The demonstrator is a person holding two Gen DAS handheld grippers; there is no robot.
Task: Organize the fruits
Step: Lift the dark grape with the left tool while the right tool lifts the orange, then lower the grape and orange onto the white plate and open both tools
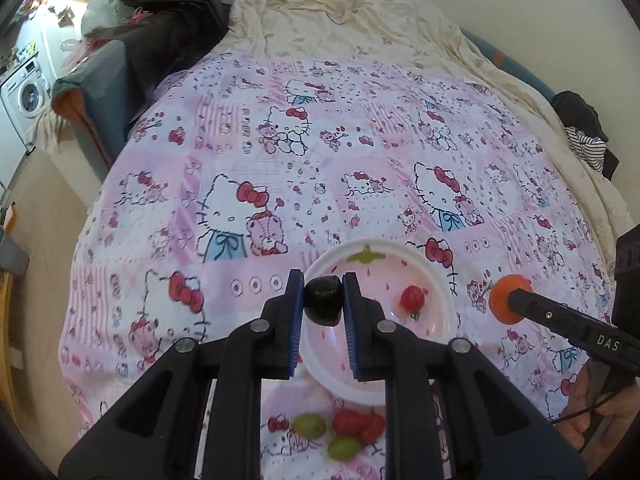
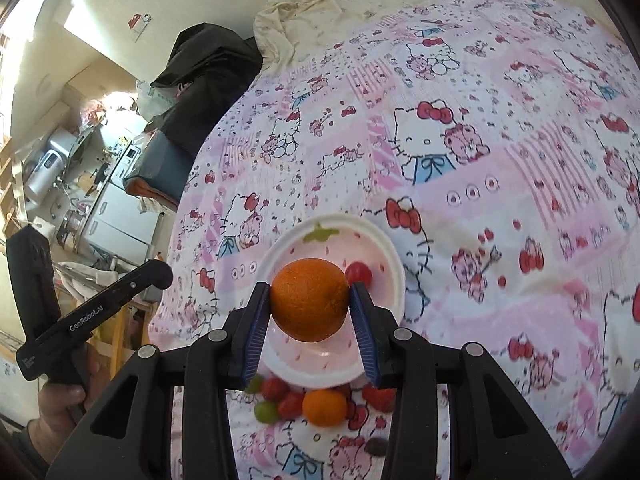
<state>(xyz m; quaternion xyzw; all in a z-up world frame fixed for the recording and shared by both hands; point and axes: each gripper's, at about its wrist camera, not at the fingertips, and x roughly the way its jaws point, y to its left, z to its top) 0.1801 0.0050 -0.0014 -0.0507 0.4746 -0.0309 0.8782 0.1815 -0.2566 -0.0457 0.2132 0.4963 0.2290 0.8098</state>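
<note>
Nearest the left wrist camera, loose fruit lay on the bed cover [image 1: 360, 140] just below the bowl [image 1: 440, 280]: two green grapes [image 1: 309, 426] and a pair of red strawberries [image 1: 358, 424], partly hidden behind the gripper's black frame. Above them the left gripper [image 1: 323, 300] had its blue fingers [image 1: 294, 320] closed on a dark fruit [image 1: 323, 300], probably a plum or dark grape, though the blur made it hard to tell. It was held over the near left part of the white, pink-lined bowl. Inside the bowl, toward the right, sat one small red fruit [image 1: 413, 299]. Off to the right, the right gripper's arm reached in, showing only part of its orange.

From the right wrist view, the near cluster on the cover included a small orange [image 2: 325, 407], more grapes and strawberries, and a dark fruit lower down. The right gripper [image 2: 310, 300] had its fingers [image 2: 256, 320] clamped on a large orange [image 2: 310, 300] above the bowl's centre. At the left edge, a hand [image 2: 60, 404] held the left gripper's handle.

Beyond the bowl the pink cartoon-cat cover stretched away to a rumpled cream sheet [image 1: 360, 20] and a dark bundle [image 1: 172, 8] at the far side.
</note>
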